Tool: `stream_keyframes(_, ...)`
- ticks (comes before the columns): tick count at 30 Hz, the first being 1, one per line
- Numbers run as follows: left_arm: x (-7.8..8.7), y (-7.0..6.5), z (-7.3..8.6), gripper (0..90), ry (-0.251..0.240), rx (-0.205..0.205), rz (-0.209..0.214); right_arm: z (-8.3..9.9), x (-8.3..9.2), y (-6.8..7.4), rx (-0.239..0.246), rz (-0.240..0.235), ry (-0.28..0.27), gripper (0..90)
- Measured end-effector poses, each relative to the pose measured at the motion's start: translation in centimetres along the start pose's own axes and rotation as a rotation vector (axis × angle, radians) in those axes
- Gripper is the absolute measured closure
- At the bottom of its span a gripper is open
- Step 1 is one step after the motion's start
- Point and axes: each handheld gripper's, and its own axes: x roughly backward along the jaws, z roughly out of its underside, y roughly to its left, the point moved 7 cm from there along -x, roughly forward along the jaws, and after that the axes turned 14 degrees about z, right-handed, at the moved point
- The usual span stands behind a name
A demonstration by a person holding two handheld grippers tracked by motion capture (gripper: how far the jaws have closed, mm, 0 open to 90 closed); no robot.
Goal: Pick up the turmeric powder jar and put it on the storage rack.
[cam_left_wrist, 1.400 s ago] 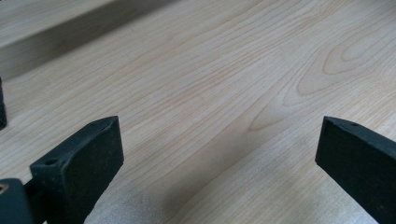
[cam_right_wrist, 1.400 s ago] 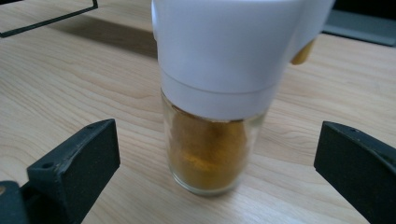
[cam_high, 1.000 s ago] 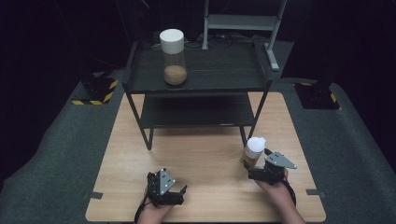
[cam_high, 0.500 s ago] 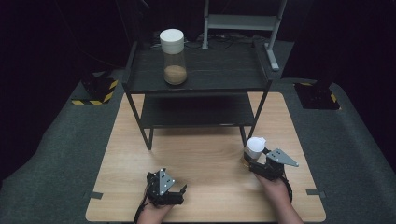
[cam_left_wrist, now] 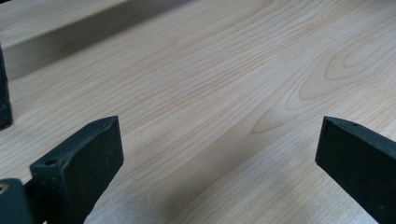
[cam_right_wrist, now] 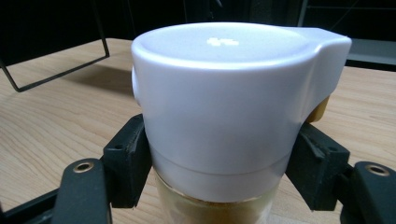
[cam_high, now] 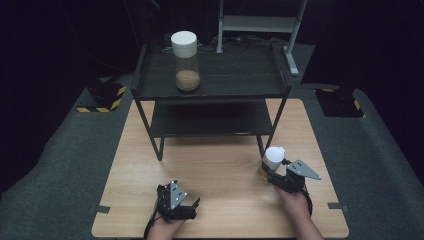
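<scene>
A lab-style recording bay: a light wooden table [cam_high: 220,165] stands on grey carpet [cam_high: 65,170], ringed by black darkness. Beyond the table sit yellow-and-black striped stand feet [cam_high: 100,102] and a grey metal frame [cam_high: 260,22]; on it, a bare black test shelf [cam_high: 215,75].

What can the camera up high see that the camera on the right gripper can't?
Only the high view has the black two-tier metal shelf, the tall clear jar with a white lid on top of it, and the left gripper. The right gripper view alone gives a close look at the black jaws pressing both sides of the small white-capped jar. Both views have that jar, the right gripper and the light wooden table.
</scene>
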Motion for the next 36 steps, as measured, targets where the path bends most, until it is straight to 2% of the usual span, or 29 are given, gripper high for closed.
stream_keyframes(5, 0.0, 0.1, 0.0, 1.2, -0.001, 0.002, 0.004, -0.6, 1.2, 0.3, 0.001, 0.002, -0.029, 30.3)
stream_keyframes(27, 0.0, 0.2, 0.0, 1.2, -0.003, 0.006, 0.011, -4.0, 6.7, 2.3, 0.006, -0.055, -0.157, 30.2)
stream_keyframes(36, 0.1, 0.2, 0.0, 1.2, 0.002, 0.001, 0.012, -5.7, 7.9, 2.9, 0.012, -0.08, -0.196, 30.3)
